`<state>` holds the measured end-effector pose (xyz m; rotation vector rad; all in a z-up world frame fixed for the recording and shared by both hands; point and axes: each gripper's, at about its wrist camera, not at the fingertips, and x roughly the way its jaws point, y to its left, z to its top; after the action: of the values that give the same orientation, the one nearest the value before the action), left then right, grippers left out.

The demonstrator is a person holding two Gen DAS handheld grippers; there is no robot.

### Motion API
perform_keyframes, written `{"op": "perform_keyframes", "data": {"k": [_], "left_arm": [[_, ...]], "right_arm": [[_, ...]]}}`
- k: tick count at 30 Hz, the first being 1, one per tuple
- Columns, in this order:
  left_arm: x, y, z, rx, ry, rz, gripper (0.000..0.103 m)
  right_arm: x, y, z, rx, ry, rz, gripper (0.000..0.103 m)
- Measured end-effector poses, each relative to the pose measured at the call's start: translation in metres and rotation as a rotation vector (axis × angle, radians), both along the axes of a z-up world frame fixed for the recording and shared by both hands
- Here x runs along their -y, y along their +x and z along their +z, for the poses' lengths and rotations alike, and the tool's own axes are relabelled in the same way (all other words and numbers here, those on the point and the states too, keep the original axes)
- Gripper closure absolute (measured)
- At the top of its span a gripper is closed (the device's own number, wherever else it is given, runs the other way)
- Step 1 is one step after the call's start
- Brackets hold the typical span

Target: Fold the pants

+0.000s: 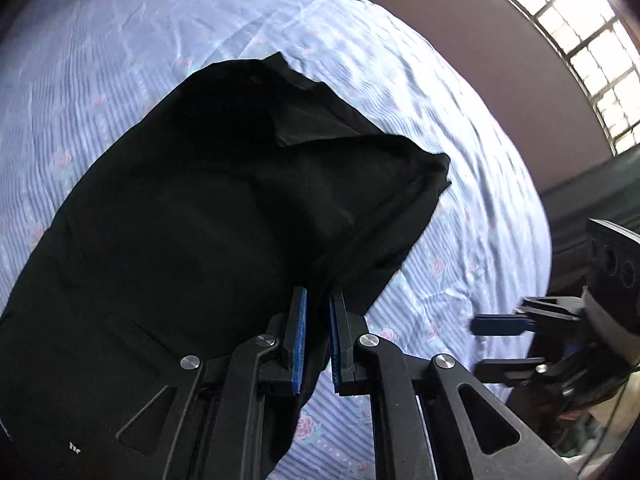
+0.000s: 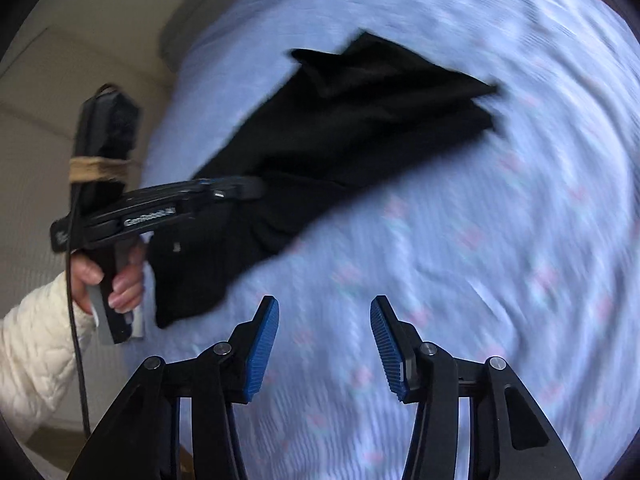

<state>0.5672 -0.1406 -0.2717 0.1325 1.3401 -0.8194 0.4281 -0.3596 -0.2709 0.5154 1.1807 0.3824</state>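
Observation:
The black pants (image 1: 192, 220) lie bunched on the blue floral bedsheet (image 1: 120, 40). My left gripper (image 1: 318, 300) is shut on a fold of the pants and lifts it off the bed. In the right wrist view the pants (image 2: 360, 120) hang from the left gripper (image 2: 256, 190), which comes in from the left. My right gripper (image 2: 324, 308) is open and empty above the sheet (image 2: 480, 280), in front of the pants. It also shows at the right edge of the left wrist view (image 1: 480, 344), jaws apart.
A window with bars (image 1: 592, 60) and a brown wall (image 1: 460, 40) lie beyond the bed's far side. A beige wall (image 2: 60, 100) and a grey pillow (image 2: 200, 12) are at the left of the right wrist view. The person's hand and white sleeve (image 2: 36, 344) hold the left gripper.

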Motion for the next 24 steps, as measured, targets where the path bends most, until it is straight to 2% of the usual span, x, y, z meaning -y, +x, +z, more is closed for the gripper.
{"op": "perform_keyframes", "data": {"k": [4, 7, 13, 15, 18, 21, 24], "left_arm": [[-0.011, 0.004, -0.007, -0.015, 0.022, 0.025, 0.092], [-0.014, 0.005, -0.014, -0.034, 0.025, 0.045, 0.091], [-0.035, 0.0, -0.013, -0.039, -0.014, 0.114, 0.09], [-0.044, 0.003, -0.015, -0.043, -0.009, 0.131, 0.089], [-0.056, 0.002, -0.017, -0.038, 0.021, 0.148, 0.089], [-0.063, -0.004, -0.02, -0.04, 0.041, 0.149, 0.089], [-0.073, -0.011, -0.021, -0.054, 0.02, 0.178, 0.087]], "right_arm": [[-0.021, 0.034, -0.005, 0.043, 0.018, 0.086, 0.054], [-0.026, 0.055, -0.013, 0.028, -0.008, 0.115, 0.055], [-0.028, 0.08, 0.005, 0.097, -0.041, 0.186, 0.055], [-0.036, 0.095, -0.004, 0.073, -0.062, 0.238, 0.054], [-0.043, 0.118, -0.032, -0.017, -0.091, 0.277, 0.054], [-0.046, 0.129, -0.049, -0.095, -0.026, 0.304, 0.054], [-0.049, 0.119, -0.049, -0.117, 0.024, 0.343, 0.054]]}}
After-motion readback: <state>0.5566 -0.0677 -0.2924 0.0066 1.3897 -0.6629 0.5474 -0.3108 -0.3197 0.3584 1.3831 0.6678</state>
